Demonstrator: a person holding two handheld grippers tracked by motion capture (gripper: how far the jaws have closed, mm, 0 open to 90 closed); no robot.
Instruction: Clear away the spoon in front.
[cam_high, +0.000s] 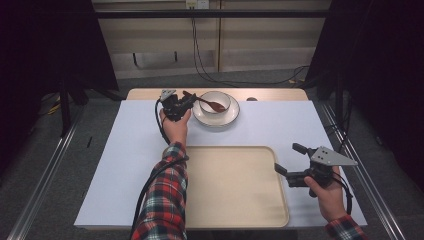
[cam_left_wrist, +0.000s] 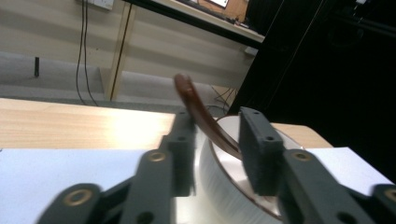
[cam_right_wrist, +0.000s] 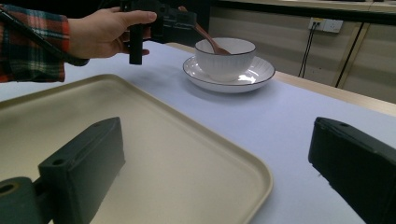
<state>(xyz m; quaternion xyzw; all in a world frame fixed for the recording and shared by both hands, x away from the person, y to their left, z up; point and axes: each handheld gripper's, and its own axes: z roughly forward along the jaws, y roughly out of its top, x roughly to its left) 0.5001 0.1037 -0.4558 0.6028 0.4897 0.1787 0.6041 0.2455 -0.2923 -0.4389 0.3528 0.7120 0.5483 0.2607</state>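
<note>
2 grippers work over a white sheet (cam_high: 125, 160) that covers most of a wooden table (cam_high: 150, 93). At the left, the left gripper (cam_high: 186, 103) reaches toward the far edge, held by a hand (cam_high: 175, 127) in a plaid sleeve (cam_high: 162, 200); the spoon's (cam_high: 210, 103) brown handle lies between its 2 jaws, though whether they press on it I cannot tell. In the left gripper view the handle (cam_left_wrist: 201, 116) rises between the jaws above the bowl's rim. The spoon's other end rests inside a white bowl (cam_high: 216, 102), which stands on a white saucer (cam_high: 231, 117). Nearer the person, a beige tray (cam_high: 235, 185) lies bare. At the right, the right gripper (cam_high: 289, 162) sits just beside the tray's right edge, jaws spread wide around nothing.
</note>
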